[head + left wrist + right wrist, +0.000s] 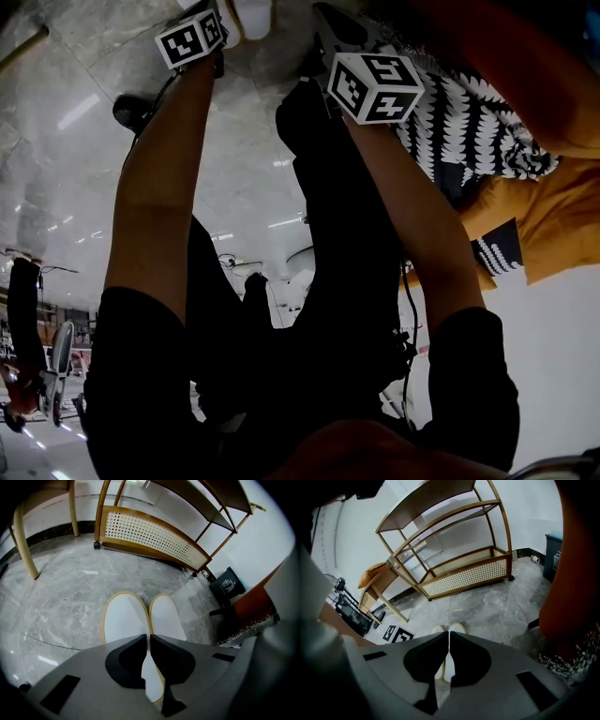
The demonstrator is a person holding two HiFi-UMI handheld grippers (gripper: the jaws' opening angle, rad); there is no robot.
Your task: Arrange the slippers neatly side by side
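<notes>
Nearest the lens, the left gripper (149, 637) is being held steeply downward just above the heel ends of the pair, which its body is hiding. Its jaws are being kept drawn to a thin slit, with nothing seen clamped between them. The right gripper (449, 633), evidently farther from the pair, is likewise being kept pressed together and empty. Just beyond the left jaws, the left white flat fabric slipper with pale yellow edging (124, 620) and the matching right white slipper (165, 618) are being shown on the grey veined marble floor (61, 597). Their inner edges are touching, and their toes are roughly level and pointing toward the curved wooden shelf unit with a perforated cane panel (150, 538), well apart at the wall. A small black bin (227, 585) is being seen to the right of that unit. The arrangement is being judged all but complete, so the step in hand is being read as a final trim or a clean withdrawal. Any correction is best being applied with the closed jaws as a blunt pusher, low at a heel and lightly along the floor, so that the neighbour is not being shoved aside. The lift away is best being made straight up, so that no edging is being snagged.
</notes>
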